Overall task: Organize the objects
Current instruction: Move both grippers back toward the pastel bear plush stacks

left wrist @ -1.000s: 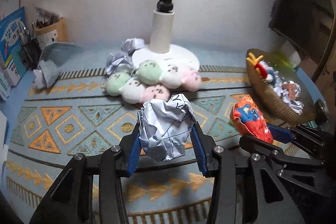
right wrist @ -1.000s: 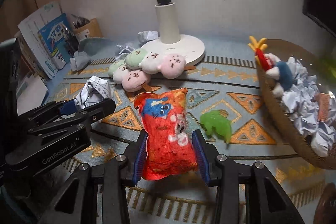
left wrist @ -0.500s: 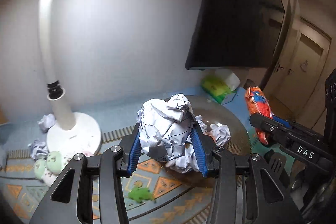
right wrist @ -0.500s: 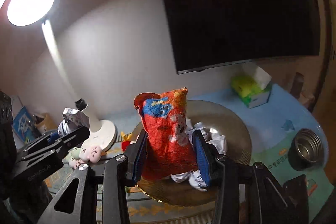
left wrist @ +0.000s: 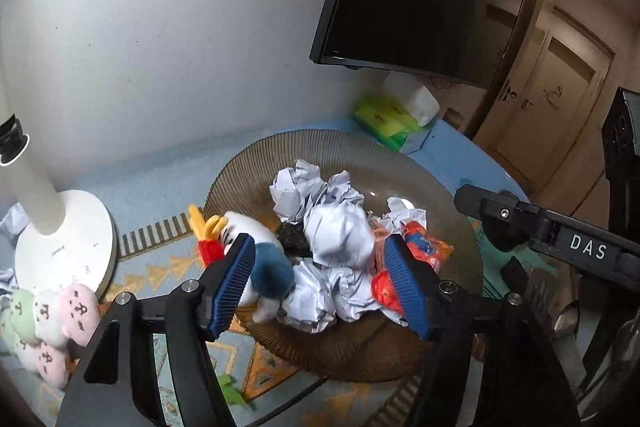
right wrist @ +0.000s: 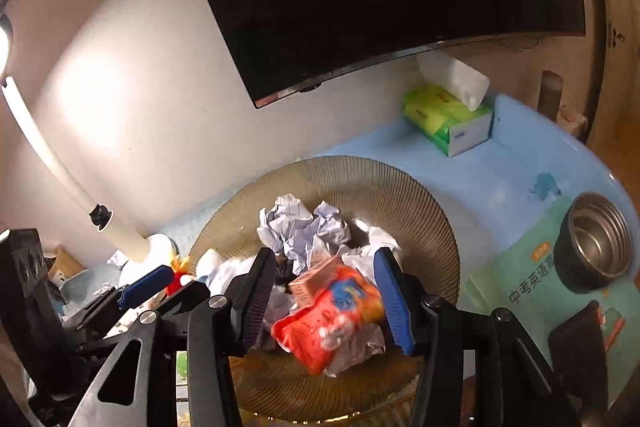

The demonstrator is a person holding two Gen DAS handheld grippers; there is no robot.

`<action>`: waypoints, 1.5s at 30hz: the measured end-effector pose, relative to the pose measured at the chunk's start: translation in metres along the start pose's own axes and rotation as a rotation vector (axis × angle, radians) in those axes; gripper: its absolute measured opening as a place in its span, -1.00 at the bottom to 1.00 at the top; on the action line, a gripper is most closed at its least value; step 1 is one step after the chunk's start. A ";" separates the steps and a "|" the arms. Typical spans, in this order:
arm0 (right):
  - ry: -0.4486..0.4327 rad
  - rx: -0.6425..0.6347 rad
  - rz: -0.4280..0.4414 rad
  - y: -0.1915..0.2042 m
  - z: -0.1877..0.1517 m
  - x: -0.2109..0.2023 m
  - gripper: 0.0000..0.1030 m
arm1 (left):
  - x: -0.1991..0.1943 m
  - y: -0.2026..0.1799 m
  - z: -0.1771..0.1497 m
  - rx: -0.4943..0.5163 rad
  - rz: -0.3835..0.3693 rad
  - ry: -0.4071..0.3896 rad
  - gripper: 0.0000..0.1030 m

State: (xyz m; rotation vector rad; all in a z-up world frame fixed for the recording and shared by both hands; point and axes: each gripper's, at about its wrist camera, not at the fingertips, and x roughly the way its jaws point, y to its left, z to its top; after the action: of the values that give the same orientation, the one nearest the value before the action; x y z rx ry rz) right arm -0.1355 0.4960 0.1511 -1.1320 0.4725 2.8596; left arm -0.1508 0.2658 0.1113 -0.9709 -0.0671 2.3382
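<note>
Both of your grippers hang over the ribbed brown tray [left wrist: 400, 155] with their blue-padded fingers spread wide and nothing between them. Your left gripper [left wrist: 320, 279] frames a white paper ball [left wrist: 340, 235] lying in the heap, with the blue and white plush toy [left wrist: 264, 263] just inside its left finger. Your right gripper [right wrist: 324, 301] stands apart around the red and orange snack bag [right wrist: 332, 311], which lies loose on the crumpled paper [right wrist: 300, 227] and touches neither pad; its printing is too blurred to read. From the left camera the right gripper's arm reads "DAS" in white. Outward, the tray's far rim [right wrist: 360, 167] and its right side are bare of clutter, and blue tabletop [right wrist: 500, 179] lies open between the tray and the green tissue box [right wrist: 444, 119] near the wall. A green booklet [right wrist: 524, 279] with Chinese characters sits to the right, a steel cup [right wrist: 596, 243] resting on it. To the left, the white lamp base [left wrist: 68, 247] carries small grey lettering you cannot make out, and pastel plush dumplings [left wrist: 52, 319] lie just beside it on the patterned mat [left wrist: 160, 259].
</note>
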 end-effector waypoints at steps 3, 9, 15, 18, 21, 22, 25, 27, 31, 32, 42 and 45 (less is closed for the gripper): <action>-0.001 -0.013 0.020 0.005 -0.007 -0.003 0.00 | -0.013 0.006 -0.007 -0.028 -0.011 -0.021 0.58; 0.008 -0.087 0.089 0.041 -0.025 -0.014 0.03 | -0.058 0.021 -0.022 -0.054 0.030 -0.074 0.60; 0.029 -0.184 0.223 0.099 -0.049 -0.019 0.25 | -0.124 0.068 -0.064 -0.156 0.192 -0.149 0.61; 0.052 -0.225 0.273 0.132 -0.071 -0.009 0.28 | -0.150 0.108 -0.095 -0.244 0.347 -0.164 0.61; 0.100 -0.261 0.320 0.161 -0.098 0.012 0.29 | -0.161 0.147 -0.126 -0.326 0.535 -0.145 0.61; 0.115 -0.270 0.324 0.171 -0.108 0.020 0.28 | -0.161 0.158 -0.134 -0.344 0.569 -0.137 0.61; 0.165 -0.287 0.331 0.192 -0.132 0.047 0.28 | -0.165 0.184 -0.157 -0.394 0.589 -0.126 0.61; 0.174 -0.307 0.328 0.199 -0.147 0.060 0.28 | -0.163 0.196 -0.168 -0.424 0.567 -0.128 0.61; 0.167 -0.371 0.275 0.205 -0.169 0.077 0.28 | -0.157 0.208 -0.172 -0.460 0.534 -0.120 0.61; 0.199 -0.370 0.264 0.205 -0.169 0.083 0.28 | -0.158 0.209 -0.174 -0.464 0.529 -0.118 0.61; 0.246 -0.349 0.301 0.200 -0.168 0.093 0.29 | -0.152 0.208 -0.174 -0.452 0.512 -0.077 0.61; 0.244 -0.364 0.292 0.204 -0.169 0.092 0.28 | -0.150 0.205 -0.173 -0.435 0.524 -0.067 0.61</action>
State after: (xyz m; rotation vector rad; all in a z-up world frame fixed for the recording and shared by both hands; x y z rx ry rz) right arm -0.1191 0.2447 0.0268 -1.6045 0.1295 3.1622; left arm -0.0582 -0.0139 0.0250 -1.2301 -0.4074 2.9113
